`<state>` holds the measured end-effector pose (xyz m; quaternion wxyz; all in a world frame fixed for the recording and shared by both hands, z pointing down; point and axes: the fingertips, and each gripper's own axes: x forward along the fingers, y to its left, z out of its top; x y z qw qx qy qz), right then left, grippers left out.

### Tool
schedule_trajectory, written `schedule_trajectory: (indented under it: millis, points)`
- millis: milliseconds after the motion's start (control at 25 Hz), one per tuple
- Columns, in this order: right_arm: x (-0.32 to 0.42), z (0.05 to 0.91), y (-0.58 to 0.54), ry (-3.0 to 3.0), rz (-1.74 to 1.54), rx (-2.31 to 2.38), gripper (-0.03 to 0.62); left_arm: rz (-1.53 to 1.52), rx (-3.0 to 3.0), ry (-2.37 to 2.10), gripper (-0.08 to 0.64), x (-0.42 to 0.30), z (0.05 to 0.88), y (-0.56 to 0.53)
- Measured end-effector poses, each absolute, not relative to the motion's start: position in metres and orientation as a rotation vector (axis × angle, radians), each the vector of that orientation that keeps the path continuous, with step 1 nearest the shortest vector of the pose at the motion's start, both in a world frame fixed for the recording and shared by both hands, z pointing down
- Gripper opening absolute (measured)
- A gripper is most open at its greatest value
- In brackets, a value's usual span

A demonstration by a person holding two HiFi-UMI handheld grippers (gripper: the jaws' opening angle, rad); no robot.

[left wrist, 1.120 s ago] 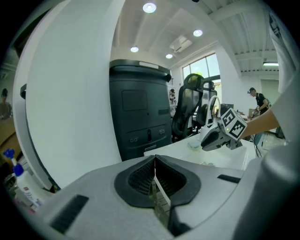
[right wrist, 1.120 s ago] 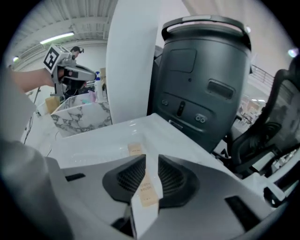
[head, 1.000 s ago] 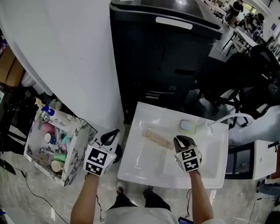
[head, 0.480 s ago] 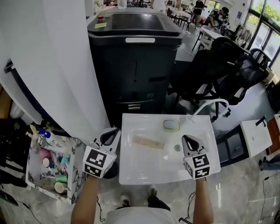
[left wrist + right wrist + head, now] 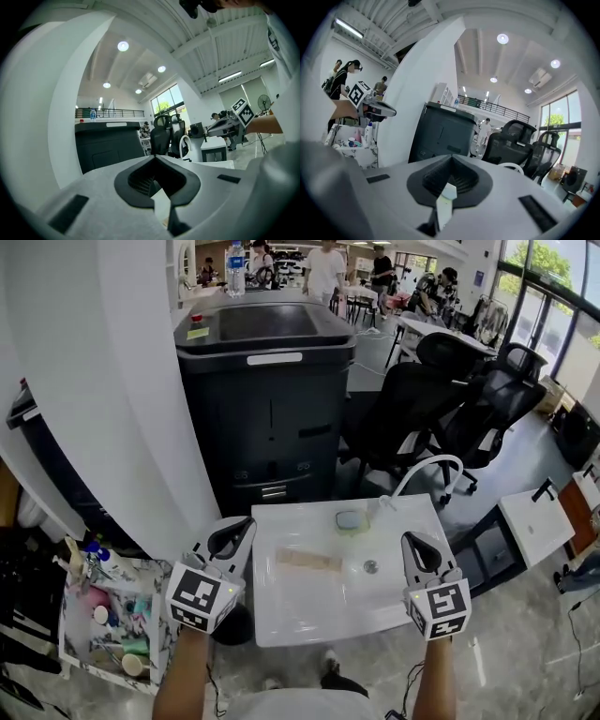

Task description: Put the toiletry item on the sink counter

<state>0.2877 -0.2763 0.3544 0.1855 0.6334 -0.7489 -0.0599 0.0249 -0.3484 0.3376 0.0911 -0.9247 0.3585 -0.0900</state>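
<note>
The pale beige, flat oblong toiletry item (image 5: 307, 560) lay on the white ceramic sink counter (image 5: 309, 615), between the two grippers and touching neither. The left gripper (image 5: 239, 531) was just off the counter's near-left edge, with the item off to its right. Its jaws were pressed together on nothing. The right gripper (image 5: 412, 545) was over the counter's right side with the item well to its left, likewise closed and empty.

To my eye the placing looked done, so what mattered now was leaving the item alone. Both grippers should lift clear without sweeping across it. The round metal drain (image 5: 371, 566) sat between the item and the right gripper, so a nudge could slide the item toward it.
</note>
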Motion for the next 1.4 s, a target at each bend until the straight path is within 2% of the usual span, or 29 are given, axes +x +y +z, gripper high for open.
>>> schedule_trajectory:
  millis: [400, 1400]
  points:
    - [0.287, 0.342, -0.265, -2.157, -0.19, 1.79, -0.005, -0.233, -2.698, 1.058, 0.011, 0.03, 0.314, -0.33]
    - [0.297, 0.357, -0.273, -2.221, -0.164, 1.698, -0.005, -0.277, -2.696, 1.131, 0.011, 0.046, 0.327, -0.326]
